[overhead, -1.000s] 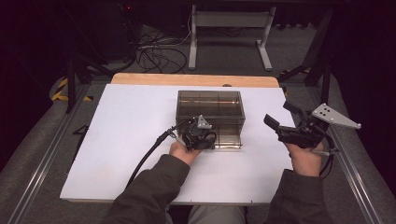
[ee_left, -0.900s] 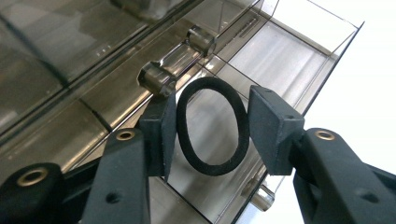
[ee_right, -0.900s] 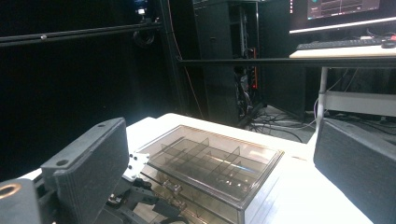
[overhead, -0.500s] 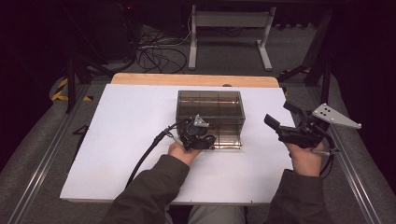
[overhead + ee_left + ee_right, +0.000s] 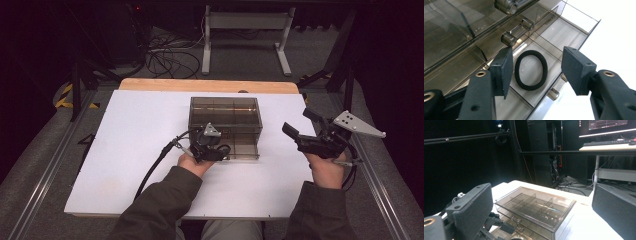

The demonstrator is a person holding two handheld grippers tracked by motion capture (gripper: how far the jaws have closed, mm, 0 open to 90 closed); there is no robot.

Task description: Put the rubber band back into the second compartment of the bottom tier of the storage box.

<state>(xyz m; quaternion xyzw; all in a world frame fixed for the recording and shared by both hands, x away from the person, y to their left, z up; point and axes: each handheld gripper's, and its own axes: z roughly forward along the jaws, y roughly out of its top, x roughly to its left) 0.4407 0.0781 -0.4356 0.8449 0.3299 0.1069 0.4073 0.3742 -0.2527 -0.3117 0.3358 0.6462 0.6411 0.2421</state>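
In the high view the left gripper [image 5: 216,150] covers the pulled-out drawer at the 6 o'clock side of the smoky organiser box [image 5: 226,112], so the black hair tie [image 5: 531,69] reads clearly in the left gripper view alone, lying flat in a drawer compartment between wide-open, empty jaws. The right gripper [image 5: 295,131], also agape and empty, hovers at 3 o'clock. The white table [image 5: 135,130] sits in a dark room; cables [image 5: 165,55] and a desk frame [image 5: 245,30] lie at 12 o'clock.

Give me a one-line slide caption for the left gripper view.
Open left gripper poised over a black elastic hair tie lying in a compartment of the pulled-out smoky transparent plastic drawer.
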